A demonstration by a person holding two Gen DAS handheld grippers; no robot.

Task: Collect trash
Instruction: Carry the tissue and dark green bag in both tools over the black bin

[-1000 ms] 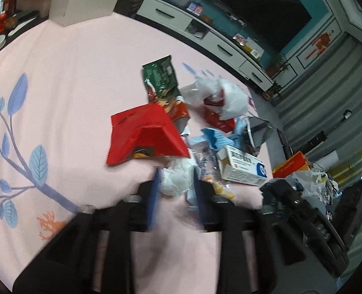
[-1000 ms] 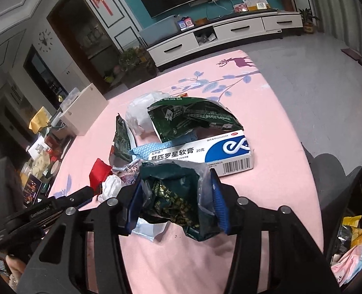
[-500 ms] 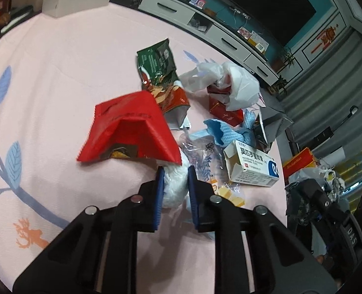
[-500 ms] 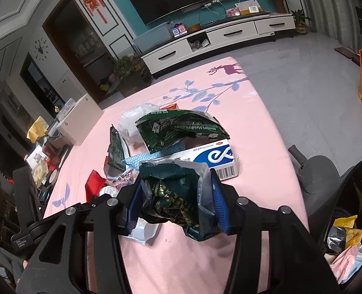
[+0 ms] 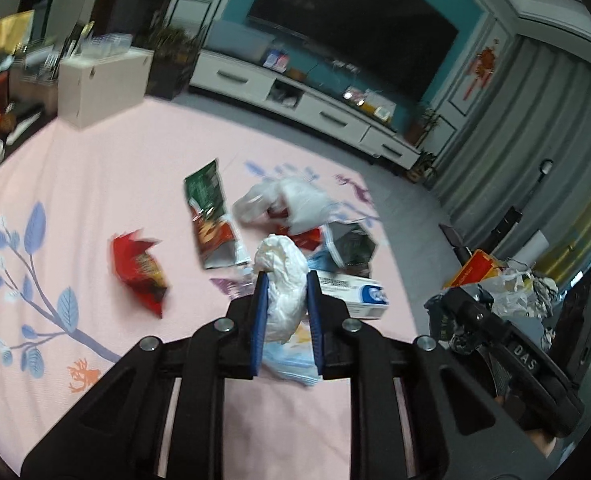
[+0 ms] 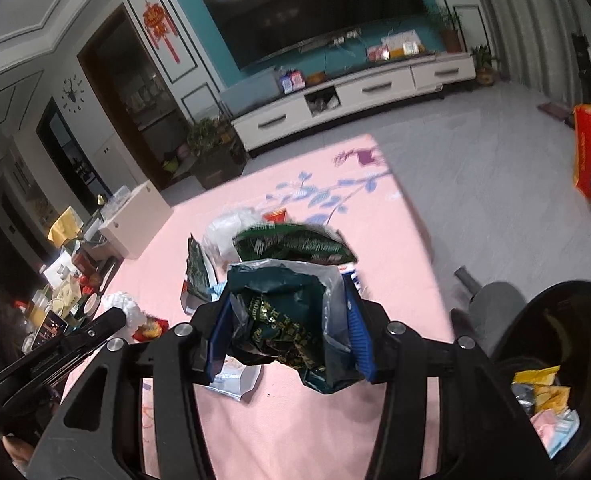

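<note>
My left gripper (image 5: 286, 280) is shut on a crumpled white tissue wad (image 5: 281, 276), held up above the pink tablecloth (image 5: 95, 200). Below it lie a red snack wrapper (image 5: 139, 268), a green and red snack bag (image 5: 211, 220), a white plastic bag (image 5: 291, 200) and a white and blue medicine box (image 5: 355, 290). My right gripper (image 6: 289, 312) is shut on a crumpled dark green foil bag (image 6: 287, 312), lifted over the table. A second green bag (image 6: 291, 242) lies just beyond it. The left gripper with its tissue (image 6: 125, 306) shows at the left of the right wrist view.
A black bin (image 6: 555, 380) with wrappers inside stands at the lower right, off the table's edge. A white box (image 5: 99, 88) sits at the table's far left corner, with cluttered dishes (image 6: 55, 300) beyond. A TV cabinet (image 6: 355, 92) lines the far wall.
The left gripper closed on the white tissue wad and lifted it clear of the pile; the red wrapper now lies off to the left. The right gripper rose a little with its green bag.
</note>
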